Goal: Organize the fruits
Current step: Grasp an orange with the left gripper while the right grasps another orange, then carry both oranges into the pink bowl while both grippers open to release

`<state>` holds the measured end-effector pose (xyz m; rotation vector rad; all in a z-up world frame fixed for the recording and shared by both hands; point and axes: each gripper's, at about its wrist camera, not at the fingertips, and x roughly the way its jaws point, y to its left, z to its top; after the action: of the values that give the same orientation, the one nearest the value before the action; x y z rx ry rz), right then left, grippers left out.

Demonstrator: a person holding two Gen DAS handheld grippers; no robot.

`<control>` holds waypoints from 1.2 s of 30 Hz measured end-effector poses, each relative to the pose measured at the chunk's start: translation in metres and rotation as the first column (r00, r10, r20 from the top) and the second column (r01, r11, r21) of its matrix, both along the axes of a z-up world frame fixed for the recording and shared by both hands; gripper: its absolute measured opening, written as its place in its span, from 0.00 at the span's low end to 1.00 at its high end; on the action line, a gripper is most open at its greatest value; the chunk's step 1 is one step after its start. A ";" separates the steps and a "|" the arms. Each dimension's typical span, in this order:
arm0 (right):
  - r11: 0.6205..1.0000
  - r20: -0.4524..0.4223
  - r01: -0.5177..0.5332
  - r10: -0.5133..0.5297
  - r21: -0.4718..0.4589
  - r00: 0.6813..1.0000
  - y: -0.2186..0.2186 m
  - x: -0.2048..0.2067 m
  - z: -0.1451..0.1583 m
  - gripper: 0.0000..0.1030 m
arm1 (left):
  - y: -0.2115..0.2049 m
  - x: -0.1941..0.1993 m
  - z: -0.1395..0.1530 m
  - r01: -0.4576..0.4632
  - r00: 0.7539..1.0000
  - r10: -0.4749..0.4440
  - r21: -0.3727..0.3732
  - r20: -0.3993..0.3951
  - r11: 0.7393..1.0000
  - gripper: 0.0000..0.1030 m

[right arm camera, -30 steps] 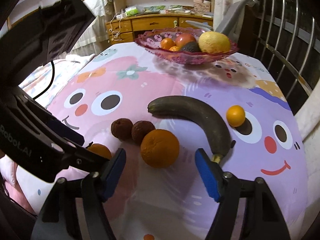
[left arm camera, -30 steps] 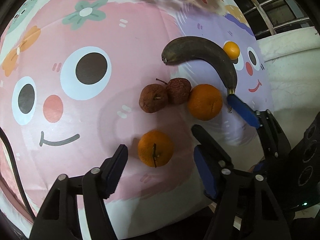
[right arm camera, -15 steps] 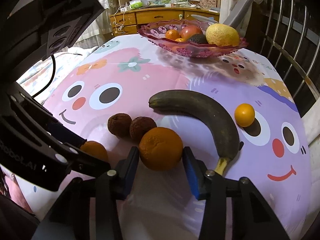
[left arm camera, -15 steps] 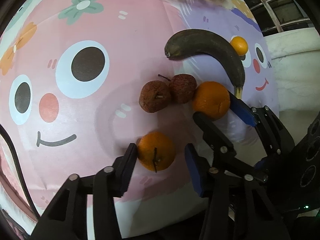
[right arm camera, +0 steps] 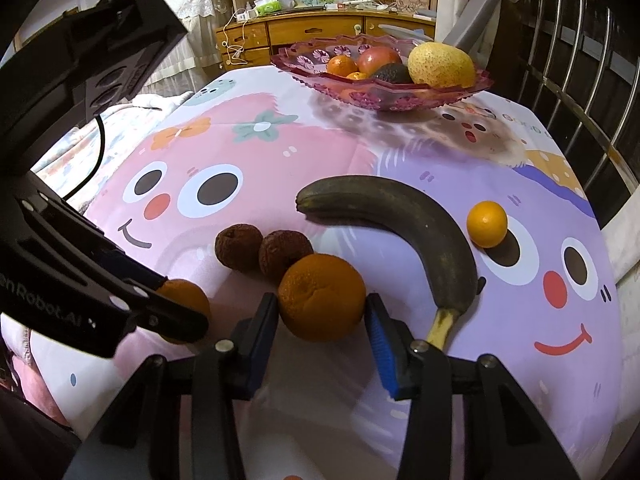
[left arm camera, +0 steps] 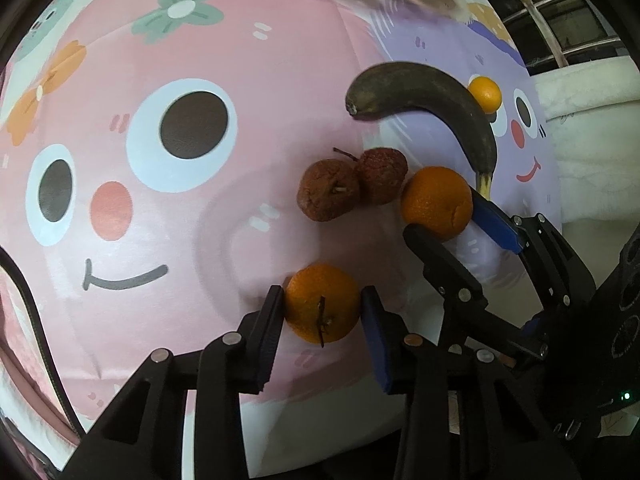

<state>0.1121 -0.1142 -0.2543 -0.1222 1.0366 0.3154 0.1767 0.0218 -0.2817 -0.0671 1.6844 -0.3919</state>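
A cartoon-printed tablecloth [right arm camera: 304, 152] covered the table under both tools. Far ahead of the right gripper [right arm camera: 322, 322] stood a pink glass bowl [right arm camera: 384, 96] holding several fruits. A blackened banana [right arm camera: 404, 224] curved ahead and to the right of that gripper, its stem end just beside the right finger. The right gripper was closed to the width of a large orange [right arm camera: 322, 298], both pads touching its sides. The left gripper [left arm camera: 322, 314] was likewise narrowed onto a stemmed orange [left arm camera: 323, 303], its pads pressed against either side; whether either fruit was off the cloth could not be told. Two brown wrinkled fruits [left arm camera: 352, 184] sat touching each other ahead of the left gripper. A small orange [right arm camera: 487, 224] lay beyond the banana, to the right gripper's far right.
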 end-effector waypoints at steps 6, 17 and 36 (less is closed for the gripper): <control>1.000 -0.002 -0.011 0.011 0.001 1.000 0.002 0.000 0.008 0.43 | 0.015 0.010 0.020 -0.036 0.998 0.036 0.001 0.058 0.999 0.36; 0.997 0.061 -0.065 0.062 0.048 0.996 0.015 0.017 0.052 0.43 | 0.043 0.052 0.067 -0.100 0.969 0.100 -0.013 0.228 0.995 0.36; 0.999 0.216 -0.031 0.021 0.045 0.976 0.016 0.108 0.110 0.43 | 0.051 0.148 0.118 -0.159 0.862 0.218 -0.164 0.458 0.974 0.36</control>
<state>0.2197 -0.0984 -0.1441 -0.1240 0.8125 0.3426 0.3251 0.0727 -0.1633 -0.2088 1.1540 -0.3287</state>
